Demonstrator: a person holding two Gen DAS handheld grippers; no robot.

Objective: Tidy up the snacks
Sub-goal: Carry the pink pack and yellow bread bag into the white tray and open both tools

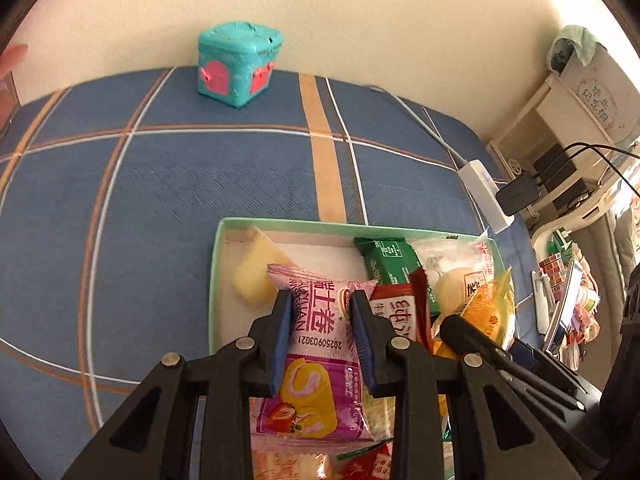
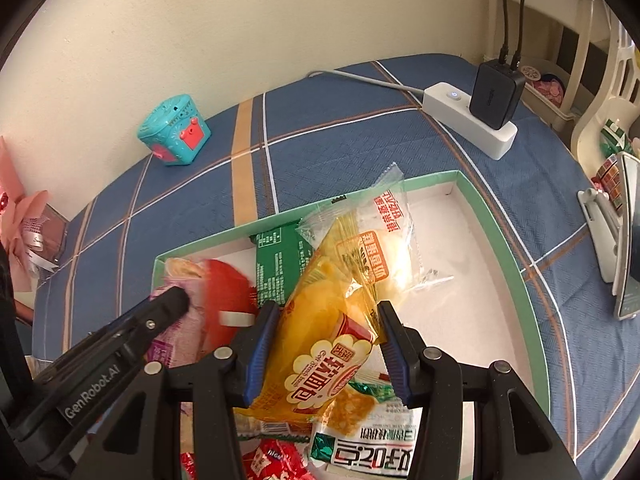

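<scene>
Snacks fill a shallow green-rimmed cardboard tray (image 1: 213,280) on the blue plaid-covered surface (image 1: 160,184). Left gripper (image 1: 320,300) pinches a pink strawberry swiss-roll packet (image 1: 316,344) between its blue-padded fingers (image 1: 282,340), above the tray's left part. Right gripper (image 2: 326,312) has its fingers pressed on a yellow soft-bread packet (image 2: 320,344), held over the tray's middle. A teal toy box (image 1: 238,64) stands by the wall.

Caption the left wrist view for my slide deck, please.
Left tongs grip a pink strawberry roll packet over a green-rimmed snack tray.
</scene>
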